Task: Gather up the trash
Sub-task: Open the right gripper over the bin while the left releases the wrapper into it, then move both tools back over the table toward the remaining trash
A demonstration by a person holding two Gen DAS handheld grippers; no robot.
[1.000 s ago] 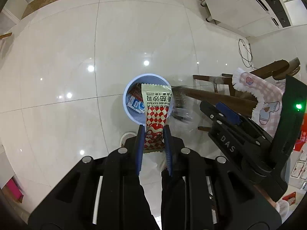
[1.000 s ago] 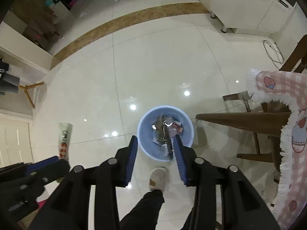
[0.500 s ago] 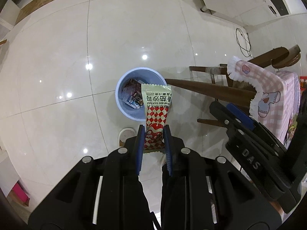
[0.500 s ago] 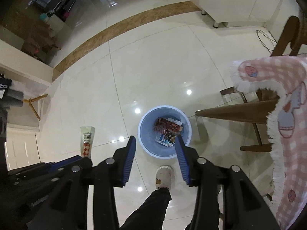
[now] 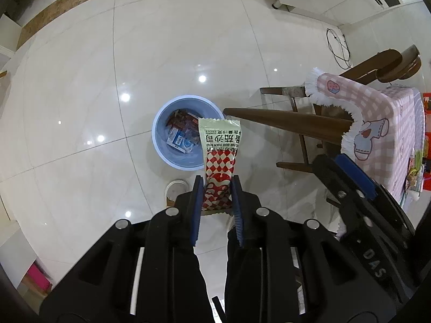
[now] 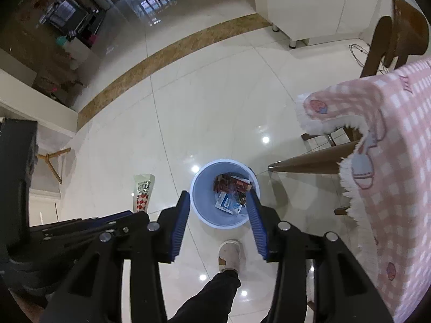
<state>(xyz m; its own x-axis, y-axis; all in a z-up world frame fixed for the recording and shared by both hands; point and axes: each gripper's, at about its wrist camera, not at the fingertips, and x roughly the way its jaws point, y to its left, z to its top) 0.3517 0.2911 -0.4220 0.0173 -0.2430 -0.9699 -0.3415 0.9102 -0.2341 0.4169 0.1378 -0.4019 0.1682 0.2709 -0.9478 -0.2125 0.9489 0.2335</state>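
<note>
My left gripper (image 5: 214, 183) is shut on the lower end of a sauce sachet (image 5: 220, 145), pale green on top and red-and-white checked below. The sachet hangs over the right rim of a pale blue bin (image 5: 157, 123) that stands on the floor and holds several wrappers. In the right wrist view the same bin (image 6: 196, 185) lies far below, between the fingers of my right gripper (image 6: 218, 196), which is open with nothing in it. The sachet (image 6: 144, 192) shows there at the left, above the left gripper's dark body.
A table with a pink checked cloth (image 6: 390, 161) and a slanted wooden leg (image 5: 282, 119) stands right of the bin. A wooden chair (image 5: 382, 64), white cabinets (image 6: 309, 5) and a floor cable (image 5: 336, 45) lie beyond. A person's slippered foot (image 6: 229, 253) is beside the bin.
Both grippers have risen and drifted, so the bin looks smaller. A silvery wrapper seen at the right gripper's fingers a second ago is gone from them. The left grip on the sachet is unchanged.
</note>
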